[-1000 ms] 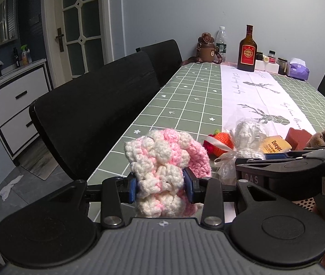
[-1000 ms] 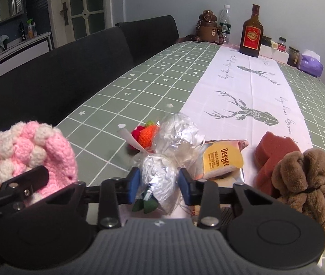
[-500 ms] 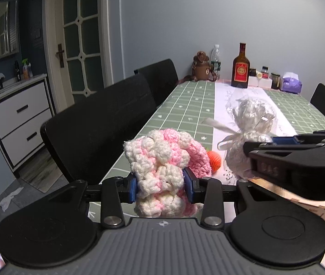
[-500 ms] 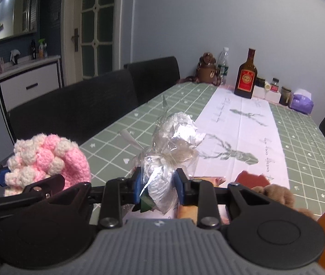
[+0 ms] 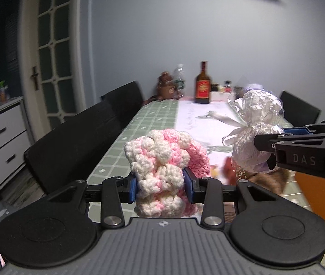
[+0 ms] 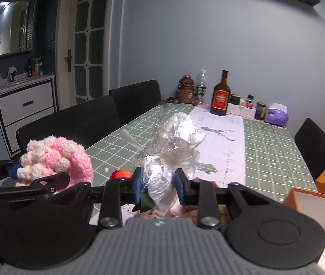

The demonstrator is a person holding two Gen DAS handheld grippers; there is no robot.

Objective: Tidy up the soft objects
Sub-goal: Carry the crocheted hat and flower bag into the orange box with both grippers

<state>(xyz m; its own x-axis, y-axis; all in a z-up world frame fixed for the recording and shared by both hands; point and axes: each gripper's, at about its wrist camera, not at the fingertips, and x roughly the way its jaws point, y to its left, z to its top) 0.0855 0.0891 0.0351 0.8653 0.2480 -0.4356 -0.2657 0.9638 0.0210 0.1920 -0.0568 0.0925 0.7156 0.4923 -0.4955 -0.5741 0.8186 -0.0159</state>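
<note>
Now that both loads have lifted clear of the table (image 6: 274,142), left gripper (image 5: 160,184) clamps pink crochet piece (image 5: 162,160), right gripper (image 6: 157,184) pinches cellophane bundle (image 6: 174,142) at 3 o'clock of it, orange box (image 6: 309,208) likely next.

"DAS" on right gripper (image 5: 274,137), partly hidden

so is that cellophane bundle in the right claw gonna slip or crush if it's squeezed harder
Probably crush a little: the bundle is crinkled clear wrap tied at a neck, and the right claw pinches it below the tie, where the film already looks pressed in. Glossy film may slide. It looks light, standing upright without sagging.
</note>
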